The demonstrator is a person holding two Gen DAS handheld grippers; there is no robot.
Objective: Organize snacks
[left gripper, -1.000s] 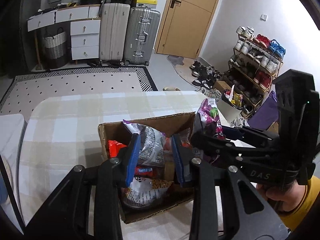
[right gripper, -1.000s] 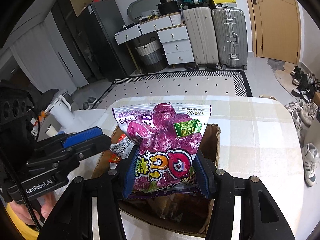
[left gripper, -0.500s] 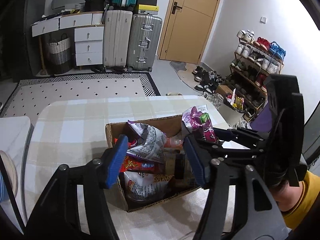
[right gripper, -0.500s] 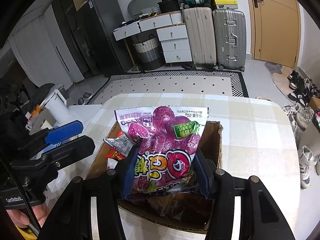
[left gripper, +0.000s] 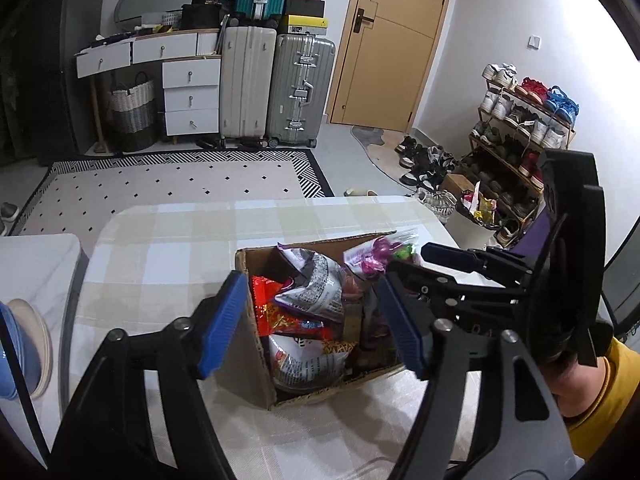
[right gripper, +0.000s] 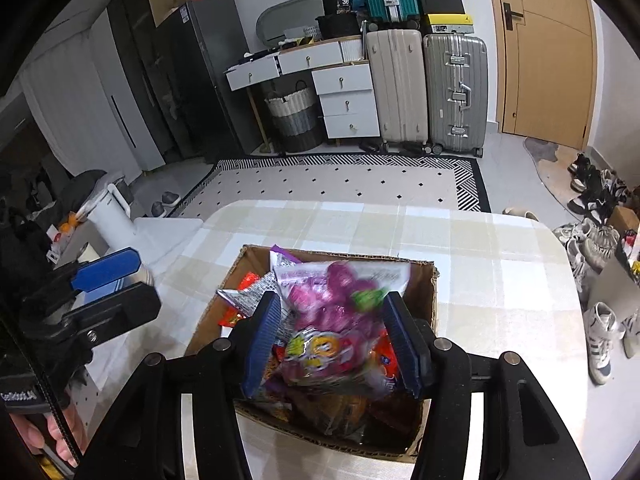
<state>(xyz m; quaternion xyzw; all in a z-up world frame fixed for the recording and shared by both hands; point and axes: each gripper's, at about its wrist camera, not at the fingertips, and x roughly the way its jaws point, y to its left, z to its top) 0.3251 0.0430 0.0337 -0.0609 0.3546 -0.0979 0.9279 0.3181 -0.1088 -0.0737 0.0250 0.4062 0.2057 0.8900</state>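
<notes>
Purple bag [right gripper: 340, 320] blurred, lying atop snacks in box [right gripper: 426, 304], between right gripper [right gripper: 334, 340] fingers; fingers wide apart, contact unclear. Box near tabletop [right gripper: 480, 280] near edge. Left gripper [left gripper: 310, 324] wide open, empty, above box's left wall.

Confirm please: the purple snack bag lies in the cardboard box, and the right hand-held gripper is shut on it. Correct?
Not quite. The right hand-held gripper is open: in the right wrist view its pads stand apart from the purple snack bag, which does lie in the cardboard box.
</notes>
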